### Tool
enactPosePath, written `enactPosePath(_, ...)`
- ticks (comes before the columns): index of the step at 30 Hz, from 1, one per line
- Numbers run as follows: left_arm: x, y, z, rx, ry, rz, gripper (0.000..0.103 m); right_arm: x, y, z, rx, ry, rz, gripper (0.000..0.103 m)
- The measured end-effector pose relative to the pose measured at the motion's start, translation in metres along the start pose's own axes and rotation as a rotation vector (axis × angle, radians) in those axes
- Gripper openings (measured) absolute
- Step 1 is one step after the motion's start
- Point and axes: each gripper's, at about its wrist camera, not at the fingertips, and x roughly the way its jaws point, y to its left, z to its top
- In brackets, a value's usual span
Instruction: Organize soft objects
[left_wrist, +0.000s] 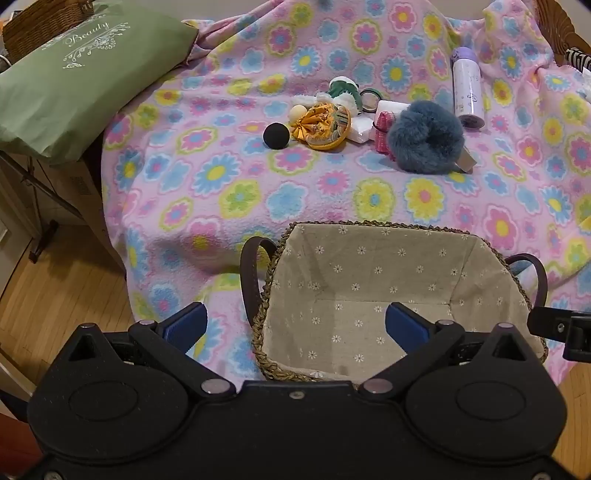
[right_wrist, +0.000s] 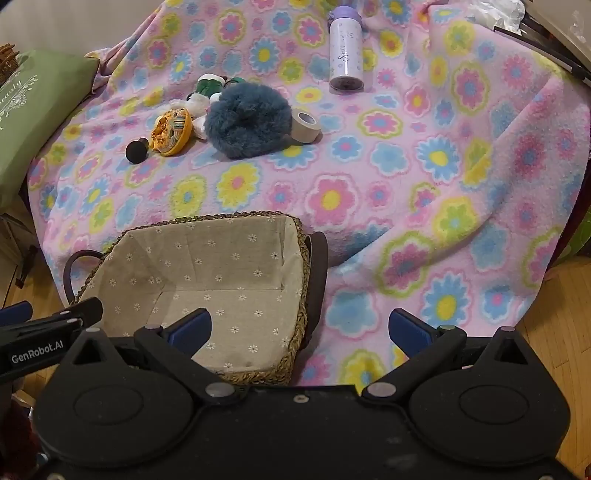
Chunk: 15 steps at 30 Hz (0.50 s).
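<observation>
A woven basket (left_wrist: 275, 258) (right_wrist: 301, 251) with a flowered cloth lining sits empty at the near edge of the flowered blanket (left_wrist: 221, 192) (right_wrist: 406, 177). Farther back lie a fluffy blue scrunchie (left_wrist: 424, 136) (right_wrist: 245, 120), a yellow fabric pouch (left_wrist: 325, 125) (right_wrist: 171, 131), a black ball (left_wrist: 276, 135) (right_wrist: 136, 150), a cream ball (left_wrist: 298, 112), a green and white plush (left_wrist: 343, 90) (right_wrist: 207, 88) and a pink item (left_wrist: 384, 134). My left gripper (left_wrist: 295, 326) is open over the basket's left rim. My right gripper (right_wrist: 299, 328) is open over the basket's right rim. Both are empty.
A purple-capped white bottle (left_wrist: 466, 88) (right_wrist: 345, 51) lies behind the pile. A tape roll (right_wrist: 306, 125) rests beside the scrunchie. A green pillow (left_wrist: 81, 77) (right_wrist: 33, 110) lies at the left. Wooden floor (left_wrist: 55, 295) shows below the blanket's edge.
</observation>
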Motion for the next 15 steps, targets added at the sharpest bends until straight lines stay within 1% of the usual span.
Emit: enactPosePath(15,-0.0025,0.0033,-0.0011,-0.006,-0.002,0.0,0.1,-0.0011,0.0005,-0.0001,-0.005,-0.001,0.001,0.103)
